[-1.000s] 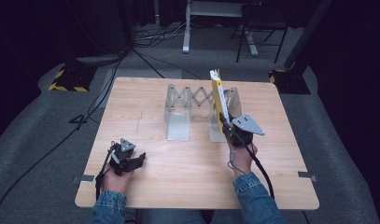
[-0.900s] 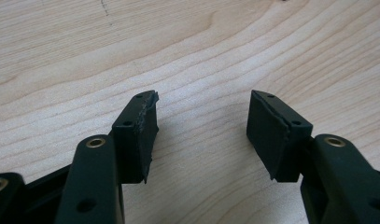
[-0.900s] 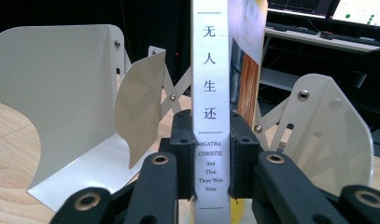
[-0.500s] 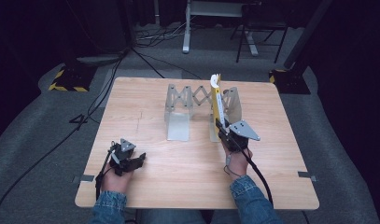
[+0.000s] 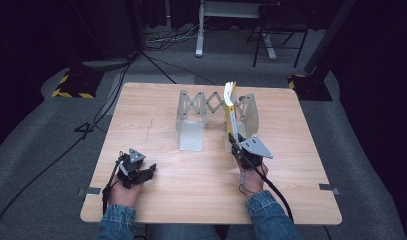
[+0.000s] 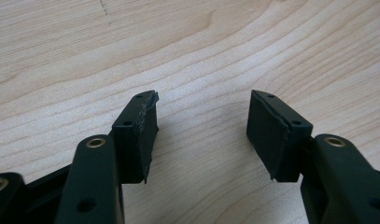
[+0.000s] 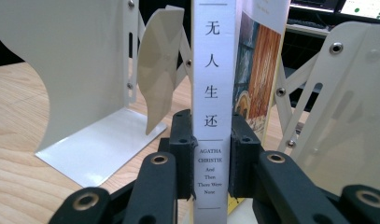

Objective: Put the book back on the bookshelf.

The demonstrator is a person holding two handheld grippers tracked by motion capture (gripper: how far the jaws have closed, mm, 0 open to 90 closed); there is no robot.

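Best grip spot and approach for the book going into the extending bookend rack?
Low on the spine, from the person's side. The book stands upright between the rack's plates with its narrow spine facing out, so the right claw pinches its covers there. Plates block side approaches.

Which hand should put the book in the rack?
The right. Its gripper is shut on the book, upright between the rack's plates. The left gripper is open over bare table, apart from both.

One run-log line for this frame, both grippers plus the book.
left gripper: open, idle over table | right gripper: shut on book spine | book: upright between the bookend rack's end plates
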